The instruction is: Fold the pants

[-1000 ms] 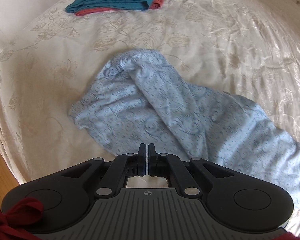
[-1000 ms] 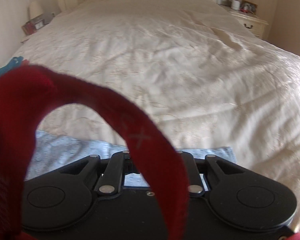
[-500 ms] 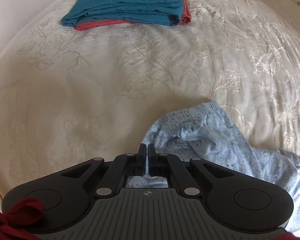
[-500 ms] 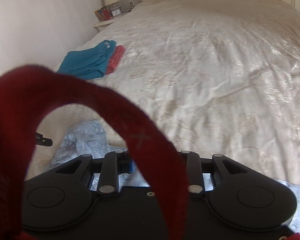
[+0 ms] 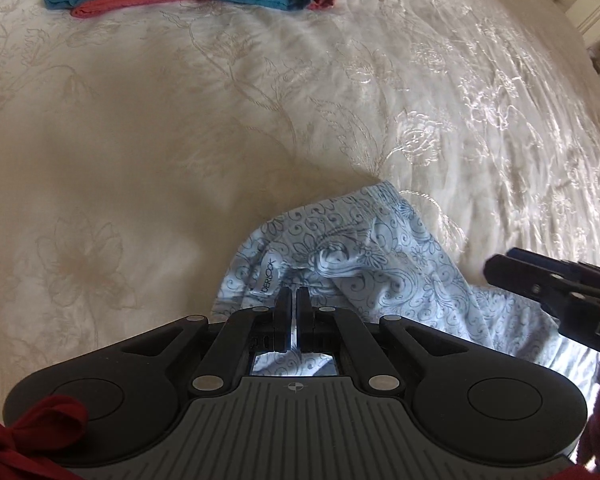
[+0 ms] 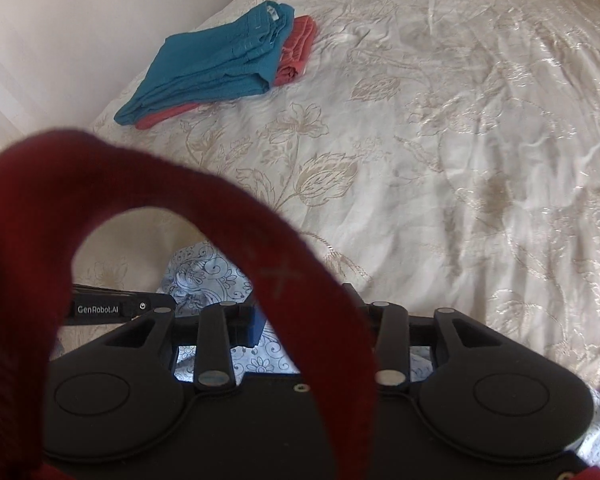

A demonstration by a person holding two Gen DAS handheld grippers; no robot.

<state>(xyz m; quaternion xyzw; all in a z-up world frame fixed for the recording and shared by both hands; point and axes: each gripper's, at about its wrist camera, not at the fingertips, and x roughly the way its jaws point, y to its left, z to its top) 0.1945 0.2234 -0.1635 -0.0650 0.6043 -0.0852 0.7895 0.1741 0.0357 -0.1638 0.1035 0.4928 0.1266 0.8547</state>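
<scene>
Left wrist view: my left gripper (image 5: 293, 300) points steeply down at the bed, its jaws pressed together on a thin fold of the pale blue pants (image 5: 352, 256), right beside the white label (image 5: 266, 276) sewn inside the waistband. The bunched waist end of the pants rises just ahead of the fingertips; the rest of the cloth trails away to the lower right, flat on the bedspread (image 5: 180, 128).

My right gripper (image 5: 512, 270) reaches in from the right edge of that view, low over the same cloth and near my left one. In the right wrist view its jaws are opening, one blue-padded finger (image 6: 256, 326) standing clear on the left; the other is hidden behind a dark red strap (image 6: 276, 272) looped across the lens. I can see patterned pants fabric beneath the gap, but no pad pressing on it.

The pants are thin, soft cotton-like cloth printed with darker blue scrolls and flowers, creased and rumpled. The bedspread is cream, glossy, embroidered with large flower stems. Well apart, near the far edge of the bed, folded teal pants (image 6: 216, 60) lie on top of a folded coral garment (image 6: 296, 48).
</scene>
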